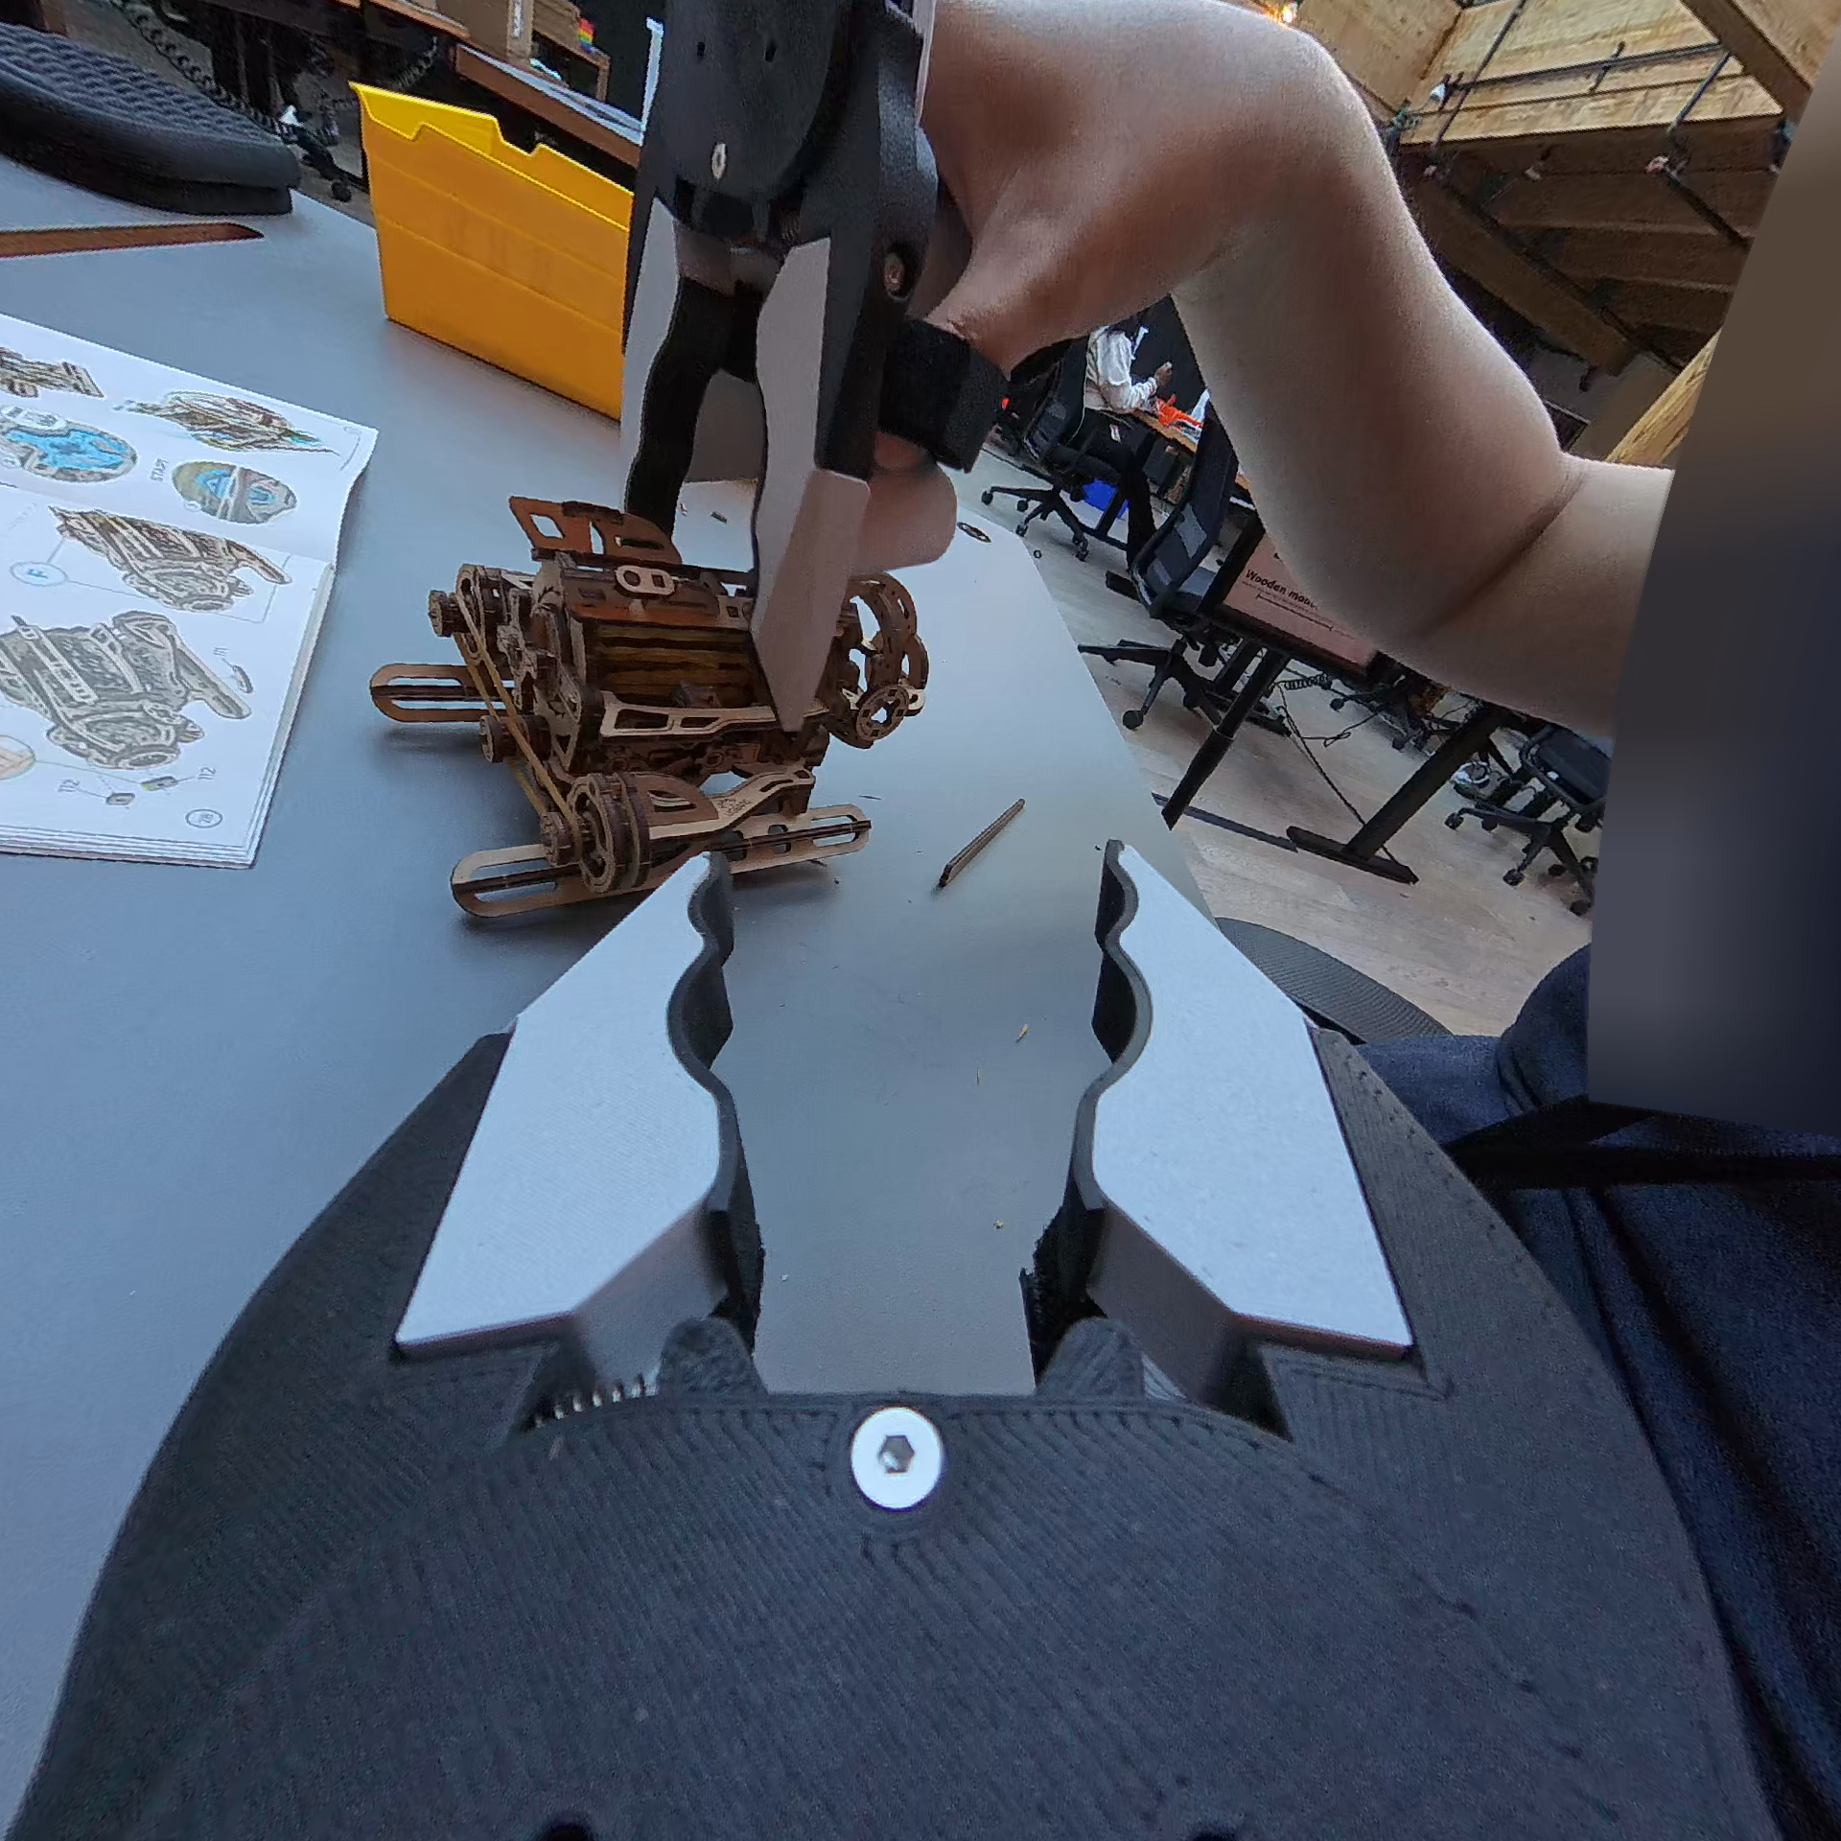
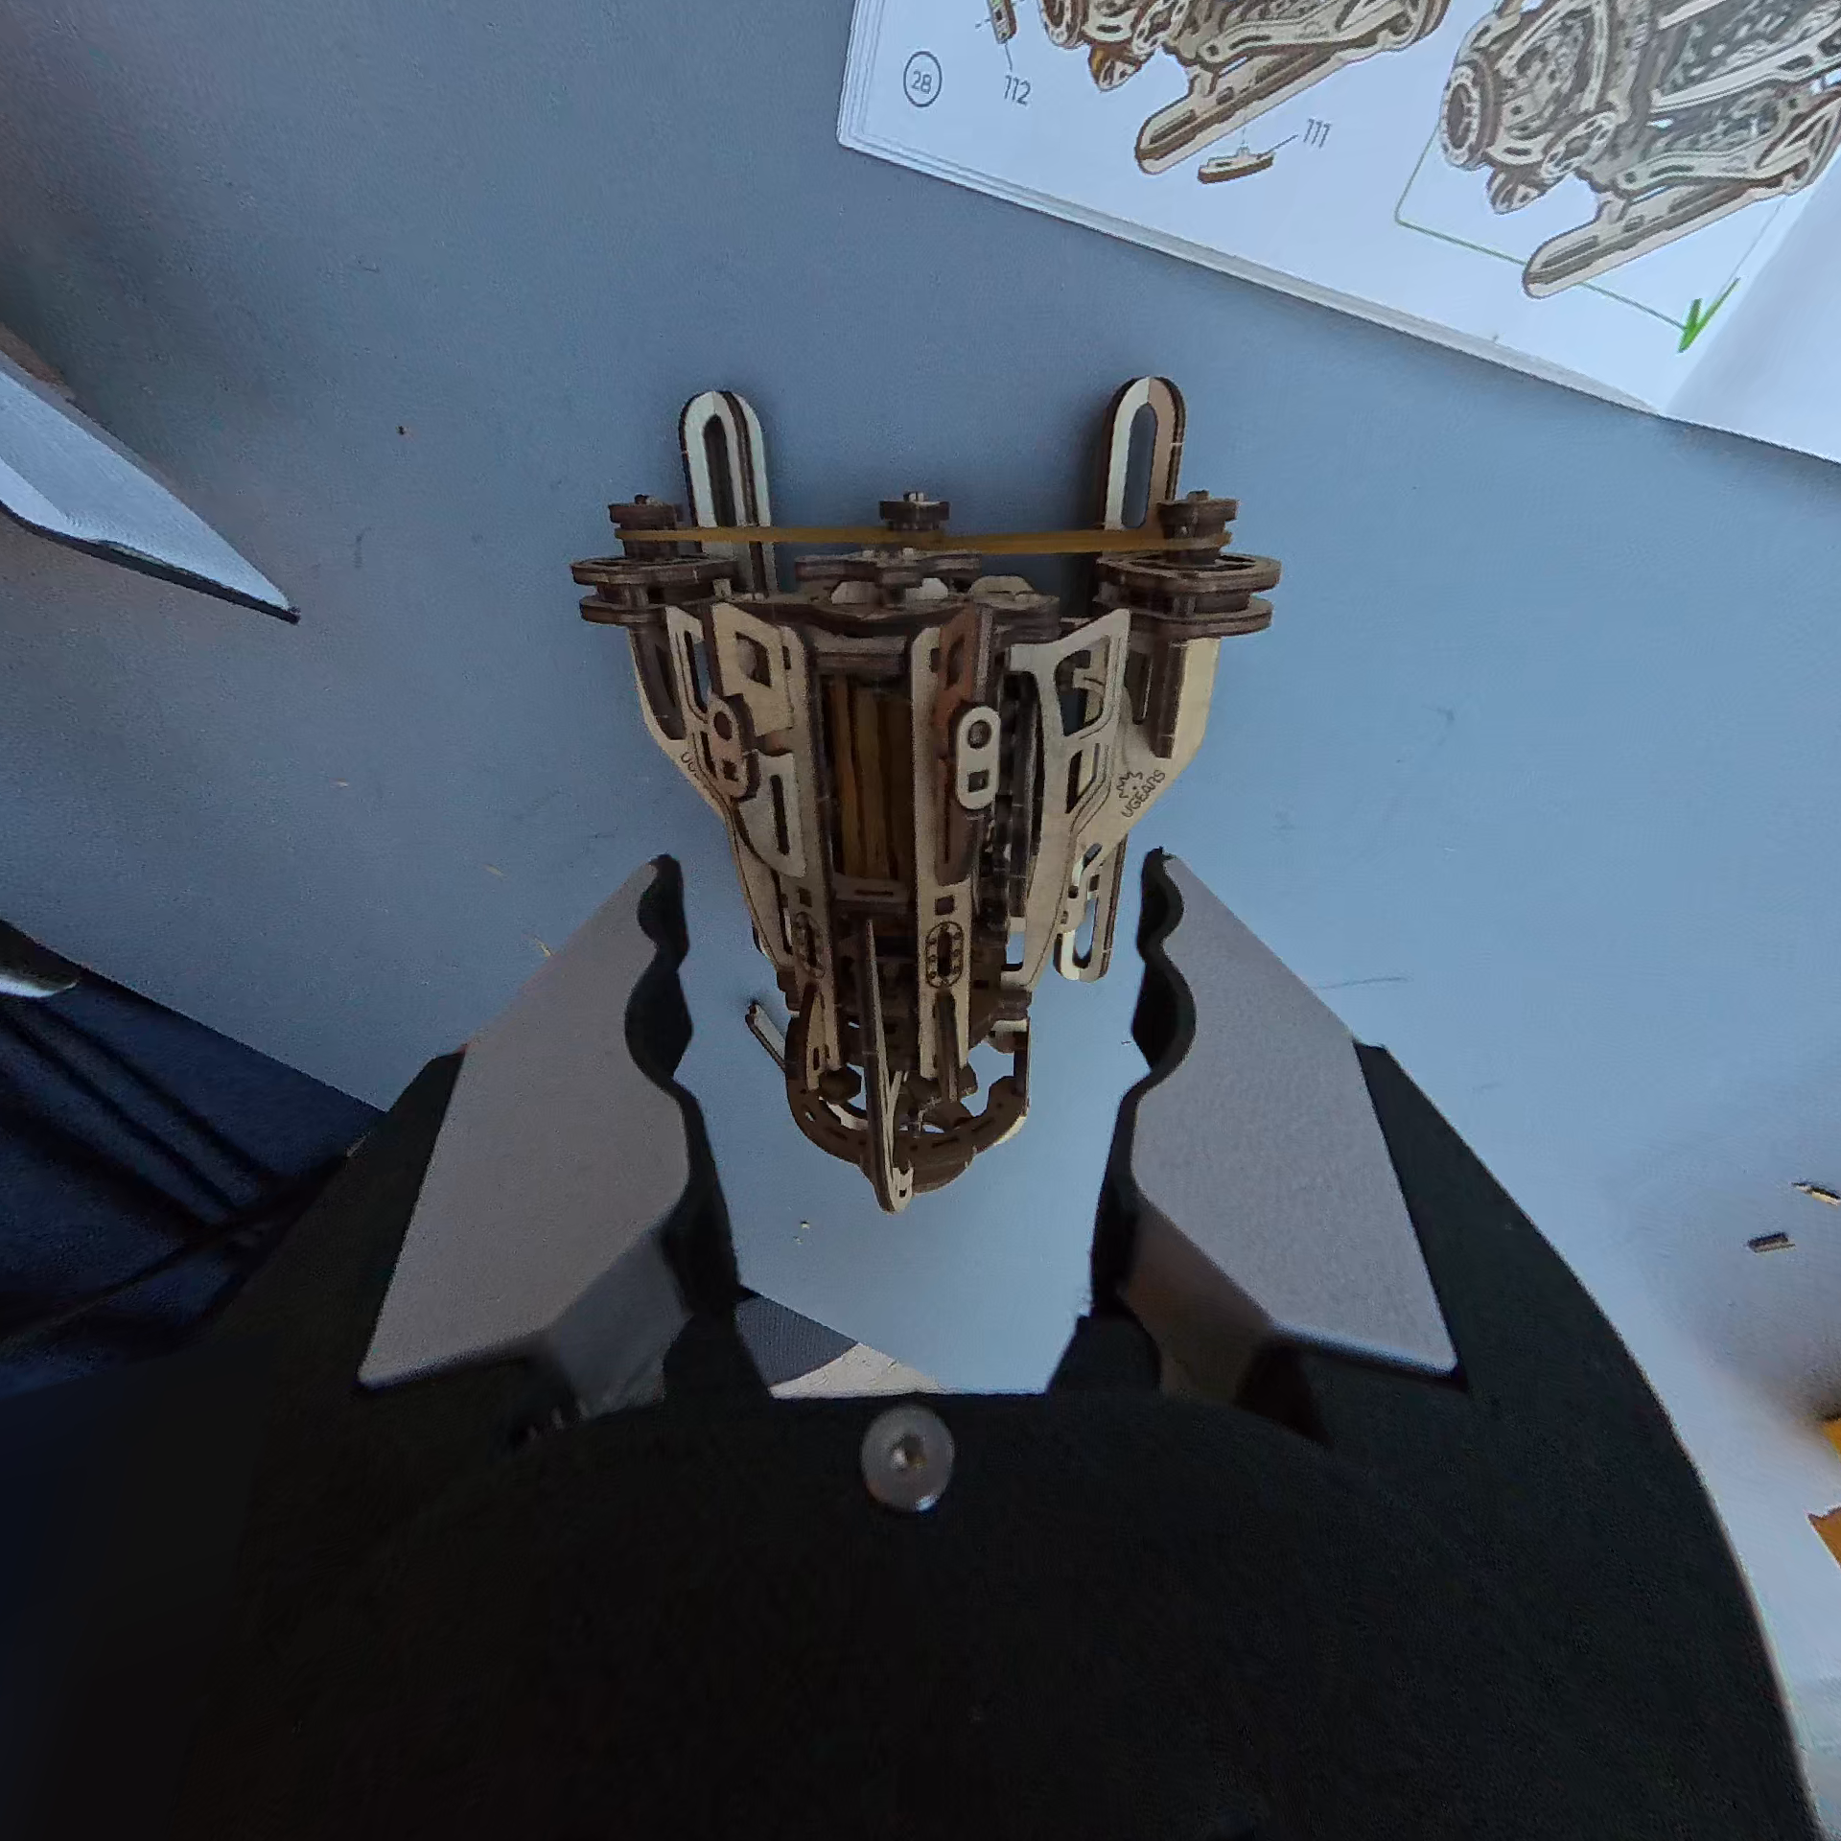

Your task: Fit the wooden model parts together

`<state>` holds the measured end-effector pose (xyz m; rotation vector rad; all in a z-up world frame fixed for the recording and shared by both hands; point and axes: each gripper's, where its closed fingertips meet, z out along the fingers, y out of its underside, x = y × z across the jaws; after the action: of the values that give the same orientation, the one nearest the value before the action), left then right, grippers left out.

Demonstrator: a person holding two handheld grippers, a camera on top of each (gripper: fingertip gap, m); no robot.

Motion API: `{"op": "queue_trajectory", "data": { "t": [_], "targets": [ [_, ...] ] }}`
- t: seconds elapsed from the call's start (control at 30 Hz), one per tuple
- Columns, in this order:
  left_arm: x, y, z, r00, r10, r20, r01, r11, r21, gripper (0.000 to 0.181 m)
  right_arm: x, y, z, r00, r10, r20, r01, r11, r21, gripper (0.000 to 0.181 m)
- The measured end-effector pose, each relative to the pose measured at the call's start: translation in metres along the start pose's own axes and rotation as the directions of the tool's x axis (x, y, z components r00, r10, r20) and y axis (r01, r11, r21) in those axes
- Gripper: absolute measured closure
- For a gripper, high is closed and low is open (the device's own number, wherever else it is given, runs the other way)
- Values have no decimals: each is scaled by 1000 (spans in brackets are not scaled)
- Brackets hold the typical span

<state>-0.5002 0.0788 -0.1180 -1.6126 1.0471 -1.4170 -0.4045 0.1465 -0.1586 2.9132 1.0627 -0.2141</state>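
The wooden model (image 1: 648, 697), a brown laser-cut engine-like assembly on two slotted skids with a rubber band across its pulleys, stands on the grey table (image 1: 249, 1046). My right gripper (image 1: 717, 618) comes down on it from above, held by a hand. In the right wrist view the model (image 2: 917, 797) lies between the open fingers of my right gripper (image 2: 912, 877), with a gap on each side. My left gripper (image 1: 915, 877) is open and empty, low over the table just in front of the model. A thin wooden stick (image 1: 981, 842) lies beside the model.
An open instruction booklet (image 1: 149, 598) lies left of the model and shows in the right wrist view (image 2: 1395, 149). A yellow bin (image 1: 498, 249) stands behind. Small wooden scraps (image 2: 1773, 1240) lie on the table. The table edge (image 1: 1096, 697) runs close on the right.
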Motion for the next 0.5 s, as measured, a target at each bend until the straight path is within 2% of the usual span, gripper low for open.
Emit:
{"op": "queue_trajectory", "data": {
  "t": [0.1,0.27,0.5],
  "targets": [
    [0,-1,0,1000,-1,0,1,1000,3,109,4,1,3,999,-13,-53,13,1000,-9,73],
    [0,-2,-1,1000,-1,1,1,1000,8,109,5,1,9,998,-15,-60,14,1000,-24,63],
    [0,-1,-1,1000,-1,1,1,1000,7,109,0,1,18,999,-38,-15,38,998,-41,77]
  ]
}}
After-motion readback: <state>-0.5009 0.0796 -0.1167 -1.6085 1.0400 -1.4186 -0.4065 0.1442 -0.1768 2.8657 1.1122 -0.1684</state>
